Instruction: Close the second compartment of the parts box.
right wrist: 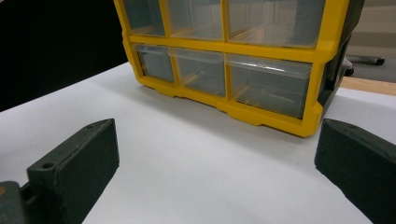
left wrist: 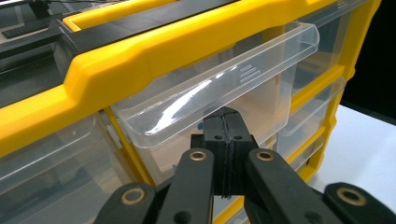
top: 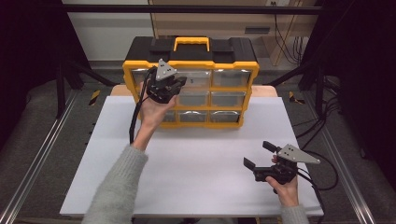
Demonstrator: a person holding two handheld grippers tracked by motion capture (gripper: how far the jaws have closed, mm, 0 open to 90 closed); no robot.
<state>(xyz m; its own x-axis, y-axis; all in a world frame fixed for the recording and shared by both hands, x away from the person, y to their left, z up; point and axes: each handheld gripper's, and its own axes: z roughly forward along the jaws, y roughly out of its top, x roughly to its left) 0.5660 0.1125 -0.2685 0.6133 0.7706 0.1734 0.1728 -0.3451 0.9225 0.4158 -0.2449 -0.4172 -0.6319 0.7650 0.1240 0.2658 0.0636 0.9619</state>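
Note:
A yellow and black organizer (top: 190, 65) with clear drawers stands at the back of the white table (top: 196, 163). My left gripper (top: 180, 84) is raised to its top row, jaws pressed together with nothing between the pads. In the left gripper view its tips (left wrist: 226, 116) sit just under the pull lip of the top middle drawer (left wrist: 219, 88), which juts out a little from the frame. Whether the tips touch the lip I cannot tell. My right gripper (top: 258, 154) rests low at the front right, open, its jaws (right wrist: 215, 163) wide apart over bare table, pointing at the organizer (right wrist: 261, 70).
A yellow carry handle (top: 191, 43) tops the organizer. Black cables trail from both grippers. Dark frame posts and floor rails flank the table, and the white surface between the organizer and the front edge is bare.

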